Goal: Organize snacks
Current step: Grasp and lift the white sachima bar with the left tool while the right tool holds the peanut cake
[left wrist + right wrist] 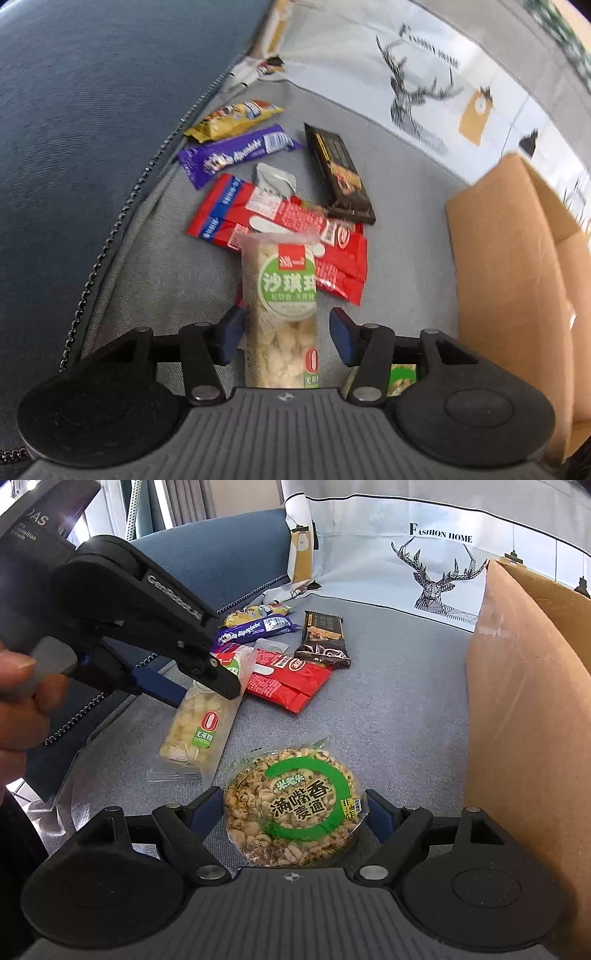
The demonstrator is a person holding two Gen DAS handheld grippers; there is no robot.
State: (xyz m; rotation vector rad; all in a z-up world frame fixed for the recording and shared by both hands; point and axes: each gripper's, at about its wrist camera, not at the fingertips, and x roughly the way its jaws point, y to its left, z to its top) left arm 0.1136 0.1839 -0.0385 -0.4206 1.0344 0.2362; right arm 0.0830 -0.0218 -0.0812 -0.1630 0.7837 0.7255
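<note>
The left tool point(286, 334) stands spread around a long clear snack pack point(280, 310) lying on the grey sofa cushion point(388, 709), pads not pressing. The right tool point(291, 810) straddles a round puffed-grain pack point(295, 805), spread, beside the cardboard box point(528, 720).

1. The cardboard box point(524, 716) runs off the right edge in both wrist views, so no clue what's inside.
2. Silver wrapper point(275, 179) is mostly buried under the red packets point(258, 210); can't read it.
3. Left wrist shot is smeary: the pillow print point(417, 92) and the purple bar point(236, 155) lettering are mush.
4. The near end of the long puffed snack pack point(280, 314) is hidden behind the left gripper's point(286, 332) body.
5. The hand point(18, 701) is cut off at the left edge.
</note>
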